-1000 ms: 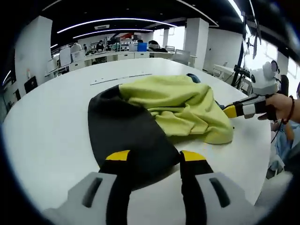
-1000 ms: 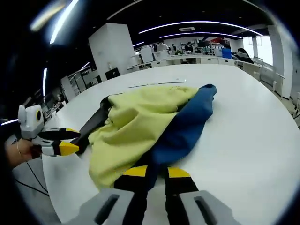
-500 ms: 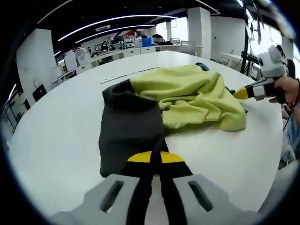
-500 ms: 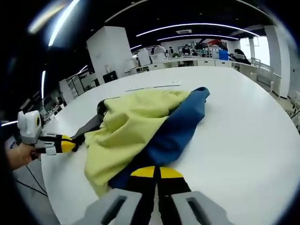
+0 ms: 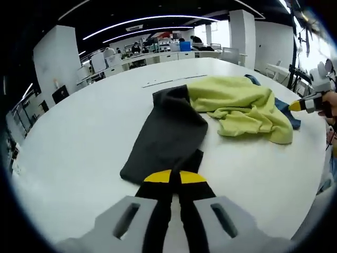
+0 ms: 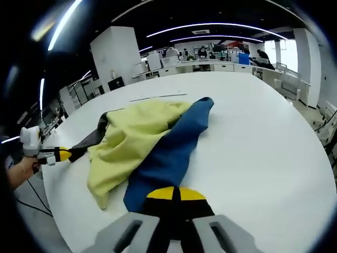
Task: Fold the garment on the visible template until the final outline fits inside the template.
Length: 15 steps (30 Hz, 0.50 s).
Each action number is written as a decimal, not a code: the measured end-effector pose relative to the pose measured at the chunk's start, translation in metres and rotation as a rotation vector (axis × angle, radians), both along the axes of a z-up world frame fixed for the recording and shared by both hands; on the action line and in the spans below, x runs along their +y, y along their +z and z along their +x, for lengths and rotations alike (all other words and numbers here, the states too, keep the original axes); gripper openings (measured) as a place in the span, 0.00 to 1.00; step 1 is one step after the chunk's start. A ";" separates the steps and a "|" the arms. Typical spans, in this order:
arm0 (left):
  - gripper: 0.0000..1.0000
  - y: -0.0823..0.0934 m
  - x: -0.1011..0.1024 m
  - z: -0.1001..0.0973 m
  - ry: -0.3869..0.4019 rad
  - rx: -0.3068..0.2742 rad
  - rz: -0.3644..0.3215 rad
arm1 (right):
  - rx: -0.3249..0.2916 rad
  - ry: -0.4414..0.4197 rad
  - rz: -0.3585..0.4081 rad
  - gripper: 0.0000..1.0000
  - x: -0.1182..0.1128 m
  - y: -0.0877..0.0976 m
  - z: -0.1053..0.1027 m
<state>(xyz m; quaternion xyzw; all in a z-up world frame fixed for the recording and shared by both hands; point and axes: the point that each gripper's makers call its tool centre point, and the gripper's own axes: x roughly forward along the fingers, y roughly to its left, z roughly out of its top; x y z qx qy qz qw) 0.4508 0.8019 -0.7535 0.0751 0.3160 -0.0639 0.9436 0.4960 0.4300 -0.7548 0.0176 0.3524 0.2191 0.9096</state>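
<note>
A garment with a yellow-green body (image 5: 239, 105), a black sleeve (image 5: 168, 134) and a blue sleeve (image 6: 171, 150) lies crumpled on a white round table (image 5: 73, 142). My left gripper (image 5: 174, 178) is shut on the end of the black sleeve, which stretches away from the jaws. My right gripper (image 6: 174, 194) is shut on the end of the blue sleeve. The right gripper (image 5: 303, 104), held by a hand, appears at the right edge of the left gripper view. At the left edge of the right gripper view is the left gripper (image 6: 58, 154). A thin line marking (image 5: 174, 80) lies on the table beyond the garment.
The white table (image 6: 263, 132) spreads wide to the right of the blue sleeve. Desks, chairs and people stand far behind in an open office. A white pillar (image 6: 113, 58) rises beyond the table.
The left gripper closed on the black sleeve. Both grippers pulled apart and back, drawing the black and blue sleeves out straight from the yellow-green body.
</note>
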 end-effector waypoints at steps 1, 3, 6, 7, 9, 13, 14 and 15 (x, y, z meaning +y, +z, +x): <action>0.00 0.000 0.005 0.000 0.015 0.001 0.003 | 0.001 -0.008 -0.009 0.00 -0.005 0.000 0.000; 0.00 0.002 0.012 0.000 0.040 -0.006 0.000 | 0.001 -0.022 -0.020 0.00 -0.012 0.001 0.000; 0.00 0.005 0.023 0.001 0.069 -0.018 -0.003 | 0.002 -0.055 -0.035 0.00 -0.028 0.001 0.002; 0.00 0.007 0.026 0.003 0.075 -0.028 -0.008 | 0.004 -0.061 -0.038 0.00 -0.031 0.001 0.003; 0.00 0.011 0.033 0.005 0.099 -0.050 -0.027 | 0.008 -0.069 -0.059 0.00 -0.041 0.000 0.004; 0.00 0.013 0.048 0.006 0.137 -0.057 -0.011 | 0.016 -0.081 -0.097 0.00 -0.058 0.000 0.008; 0.00 0.013 0.053 0.006 0.147 -0.058 -0.010 | 0.013 -0.086 -0.103 0.00 -0.063 0.001 0.010; 0.00 0.013 0.055 0.006 0.152 -0.059 -0.010 | 0.012 -0.094 -0.111 0.00 -0.069 0.002 0.012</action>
